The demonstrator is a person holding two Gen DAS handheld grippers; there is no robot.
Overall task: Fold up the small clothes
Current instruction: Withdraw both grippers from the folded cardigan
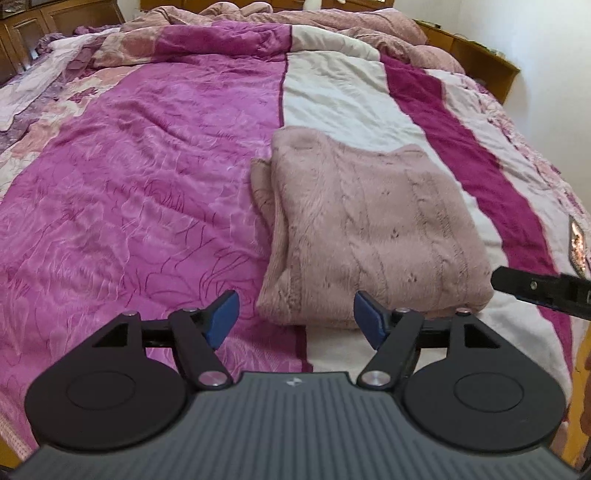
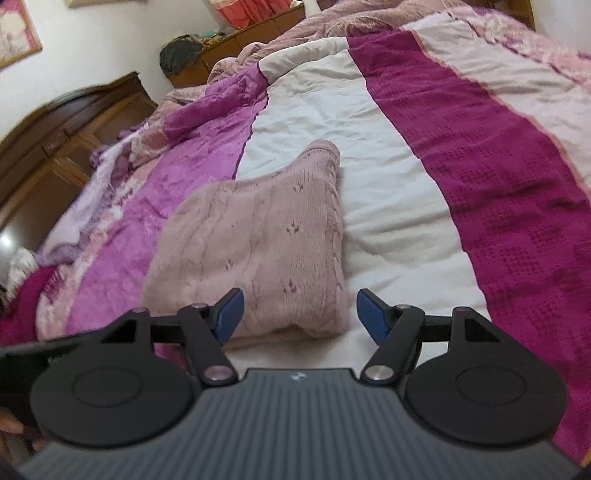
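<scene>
A pale pink knitted sweater [image 1: 365,225] lies folded into a thick rectangle on the bed, across the white and magenta stripes of the cover. It also shows in the right wrist view [image 2: 255,243]. My left gripper [image 1: 295,317] is open and empty, just short of the sweater's near edge. My right gripper [image 2: 299,314] is open and empty, at the sweater's near right corner. A black part of the right gripper [image 1: 539,290] shows at the right edge of the left wrist view, beside the sweater.
The bed cover [image 1: 129,206] is magenta, white and dark pink, with a bunched pink quilt [image 1: 280,14] at the far end. Wooden cabinets [image 2: 55,147] stand left of the bed and a wooden headboard shelf [image 1: 476,55] at the far right.
</scene>
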